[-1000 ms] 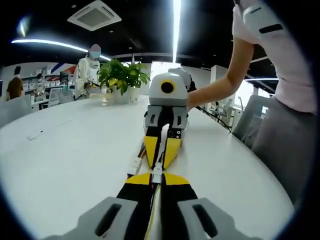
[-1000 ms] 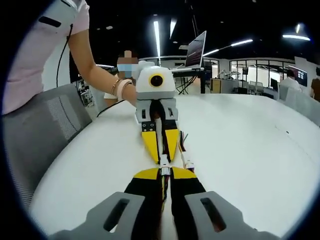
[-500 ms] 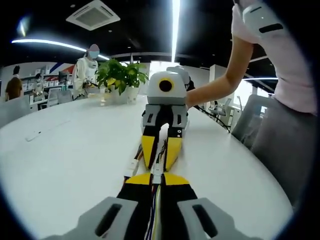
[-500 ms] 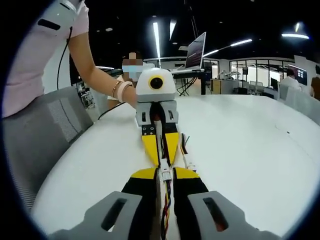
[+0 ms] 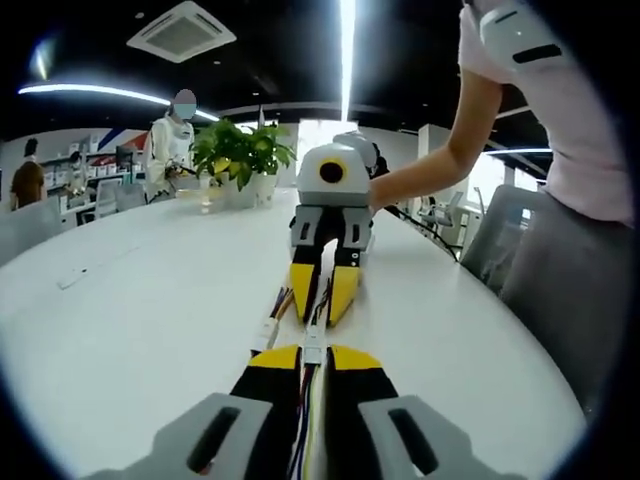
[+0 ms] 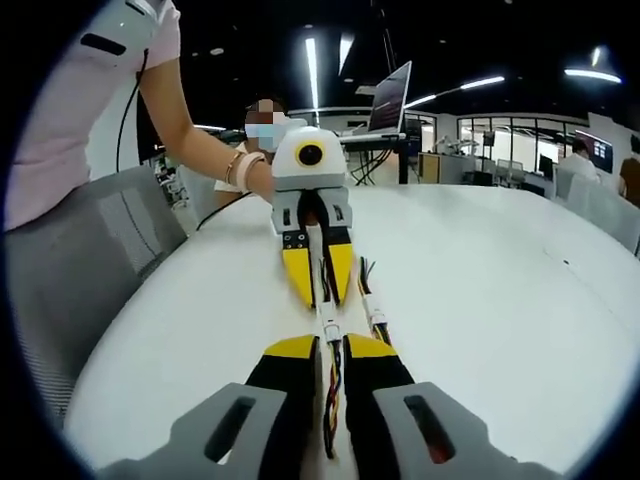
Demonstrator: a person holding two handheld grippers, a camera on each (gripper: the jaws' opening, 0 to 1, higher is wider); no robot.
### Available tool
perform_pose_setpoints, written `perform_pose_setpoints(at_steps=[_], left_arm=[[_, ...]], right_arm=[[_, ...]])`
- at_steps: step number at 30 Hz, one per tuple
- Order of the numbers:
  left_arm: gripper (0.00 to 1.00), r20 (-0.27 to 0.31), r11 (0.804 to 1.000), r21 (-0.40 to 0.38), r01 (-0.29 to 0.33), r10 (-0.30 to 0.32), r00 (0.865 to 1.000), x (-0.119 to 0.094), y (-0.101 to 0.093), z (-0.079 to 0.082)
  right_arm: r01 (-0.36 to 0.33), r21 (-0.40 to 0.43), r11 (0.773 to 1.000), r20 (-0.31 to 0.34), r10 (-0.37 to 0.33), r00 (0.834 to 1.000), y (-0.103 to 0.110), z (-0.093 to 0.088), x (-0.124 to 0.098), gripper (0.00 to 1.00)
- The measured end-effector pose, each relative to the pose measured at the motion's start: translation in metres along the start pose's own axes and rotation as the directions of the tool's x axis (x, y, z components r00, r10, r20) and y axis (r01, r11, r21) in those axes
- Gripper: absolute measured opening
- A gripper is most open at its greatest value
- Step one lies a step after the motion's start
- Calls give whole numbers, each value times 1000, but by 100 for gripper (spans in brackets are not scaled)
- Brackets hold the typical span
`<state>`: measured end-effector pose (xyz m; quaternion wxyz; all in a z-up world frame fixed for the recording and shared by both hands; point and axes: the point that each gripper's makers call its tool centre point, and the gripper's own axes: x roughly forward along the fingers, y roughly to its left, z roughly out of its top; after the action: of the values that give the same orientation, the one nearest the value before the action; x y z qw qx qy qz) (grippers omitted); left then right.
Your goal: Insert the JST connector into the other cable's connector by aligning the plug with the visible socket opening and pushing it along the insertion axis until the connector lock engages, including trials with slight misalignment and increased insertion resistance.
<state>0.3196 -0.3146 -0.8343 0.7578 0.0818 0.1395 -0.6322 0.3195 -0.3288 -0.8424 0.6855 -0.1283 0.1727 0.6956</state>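
Your left tongs (image 5: 313, 352) pinch the white JST connector (image 5: 314, 349) closed; your right tongs (image 6: 329, 340) clamp the other cable's connector (image 6: 329, 330), tip to tip above the desk (image 6: 480, 290).

Yellow-tipped black jaws, grey hand-held gripper (image 5: 314, 352) bodies; pink sleeve (image 6: 75, 90).

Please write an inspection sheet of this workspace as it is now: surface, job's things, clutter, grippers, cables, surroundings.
Surface: white table, mostly bare.
Job's things: white connector at the left gripper tips; white connector at the right gripper tips; a spare connector lies beside.
Clutter: small flat item, too small to identify.
Grippers: both shut on their cables, facing each other.
Cables: coloured wires run between the jaws.
Surroundings: potted plant, laptop, chair, people.
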Motion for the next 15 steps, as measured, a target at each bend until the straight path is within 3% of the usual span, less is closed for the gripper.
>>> perform_pose_setpoints(at_steps=[6,15], left_arm=[[5,-17,1000,16,-2,3,1000,3,-1,-6],[1,15,1000,14,-15,15,1000,5,2,-5]], right_arm=[[-2,-9,1000,-10,2,1000,1,-2,1,8],[7,-35,999,7,-7,1000,6,0,6,4]])
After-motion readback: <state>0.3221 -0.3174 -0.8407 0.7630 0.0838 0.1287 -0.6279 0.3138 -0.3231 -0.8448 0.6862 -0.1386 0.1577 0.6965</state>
